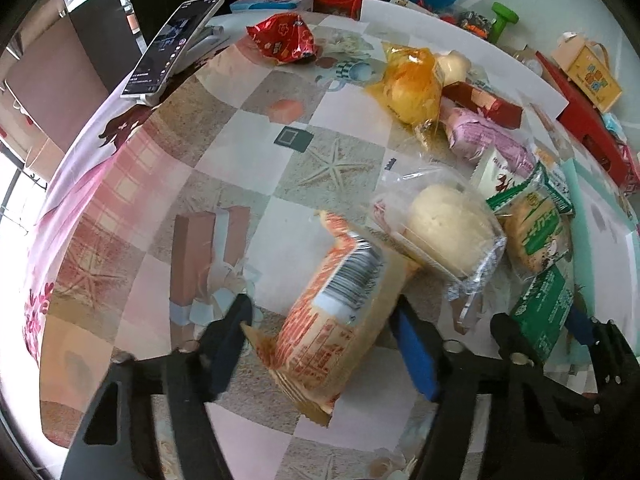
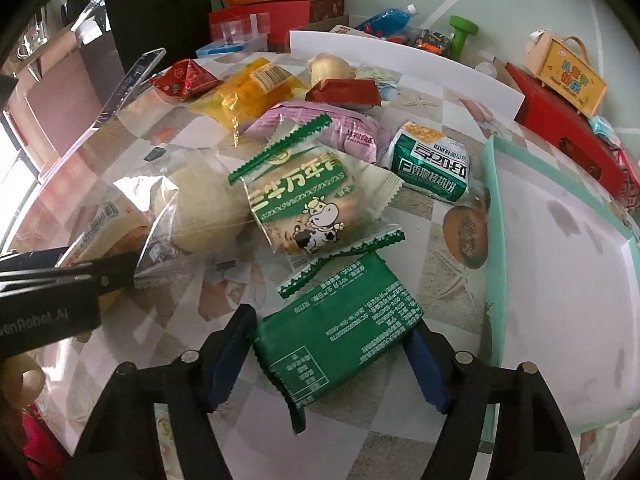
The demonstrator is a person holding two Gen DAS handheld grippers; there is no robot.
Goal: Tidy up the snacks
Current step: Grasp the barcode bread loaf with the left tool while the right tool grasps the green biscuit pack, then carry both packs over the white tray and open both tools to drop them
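Note:
My left gripper (image 1: 324,332) points down at the table with its blue pads against both sides of an orange-and-cream snack packet (image 1: 340,304) with a barcode label. My right gripper (image 2: 332,344) has its pads against the two ends of a dark green packet (image 2: 340,328) lying printed side up. In the right wrist view the left gripper's fingers (image 2: 80,276) and the orange packet (image 2: 108,228) show at the left edge. A clear-wrapped pale bun (image 2: 204,204) and a green cow-print biscuit pack (image 2: 308,200) lie between the two held packets.
A teal-rimmed tray (image 2: 492,220) sits on the right. Behind lie a white-and-green pack (image 2: 432,164), a pink pack (image 2: 320,124), a yellow pack (image 2: 248,92) and a red pack (image 2: 180,80). A phone on a stand (image 1: 172,48) leans at the far left. Boxes crowd the far edge.

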